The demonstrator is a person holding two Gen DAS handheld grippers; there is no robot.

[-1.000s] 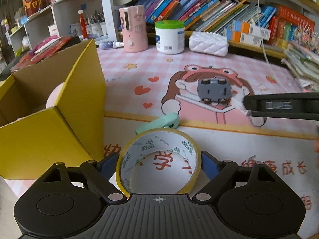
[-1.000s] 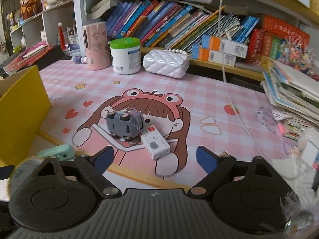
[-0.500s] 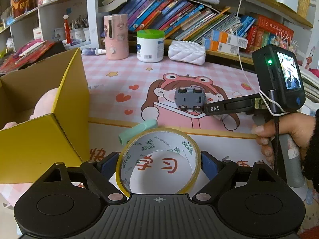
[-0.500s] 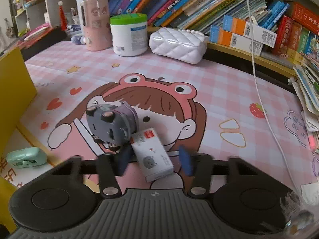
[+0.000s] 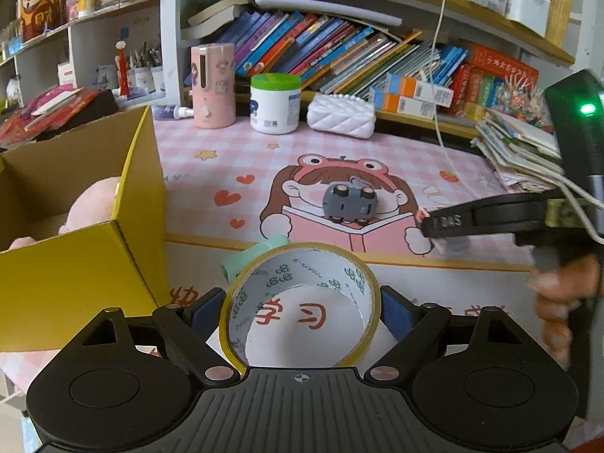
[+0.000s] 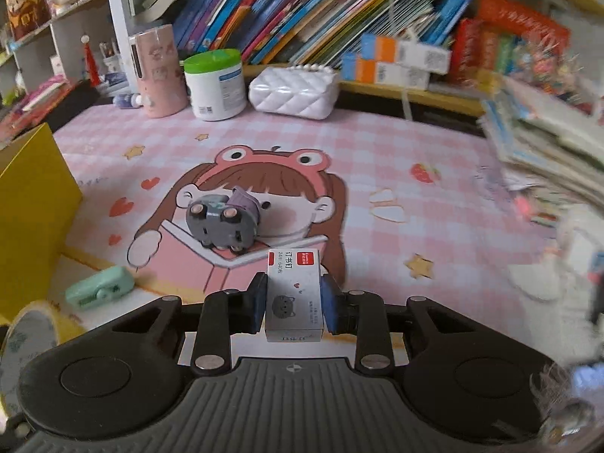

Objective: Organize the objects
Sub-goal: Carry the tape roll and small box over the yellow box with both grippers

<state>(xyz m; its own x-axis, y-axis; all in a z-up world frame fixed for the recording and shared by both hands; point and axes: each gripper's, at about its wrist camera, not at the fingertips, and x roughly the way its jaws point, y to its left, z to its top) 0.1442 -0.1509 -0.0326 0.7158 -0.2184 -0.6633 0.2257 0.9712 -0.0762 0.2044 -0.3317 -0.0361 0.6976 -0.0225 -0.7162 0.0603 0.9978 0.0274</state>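
Observation:
My left gripper [image 5: 300, 311] is shut on a yellow roll of tape [image 5: 264, 279] and holds it just right of the open yellow cardboard box [image 5: 83, 264], which has a pink plush toy [image 5: 94, 204] inside. My right gripper [image 6: 292, 304] is shut on a small white staples box [image 6: 294, 294] and holds it above the pink mat. A grey toy car [image 6: 221, 222] lies upside down on the mat just ahead and left of it; it also shows in the left wrist view [image 5: 349, 204]. A mint-green stapler [image 6: 100, 290] lies near the box.
At the back stand a pink tumbler [image 5: 211, 87], a white jar with a green lid [image 5: 275, 104] and a white quilted pouch [image 5: 339, 115], under shelves of books. A stack of papers [image 5: 521, 158] lies at the right edge. A white cable [image 5: 439, 113] hangs down.
My right gripper has closed on the staples box and lifted it off the mat, moving back to the right. My left gripper still holds the tape roll, a little higher.

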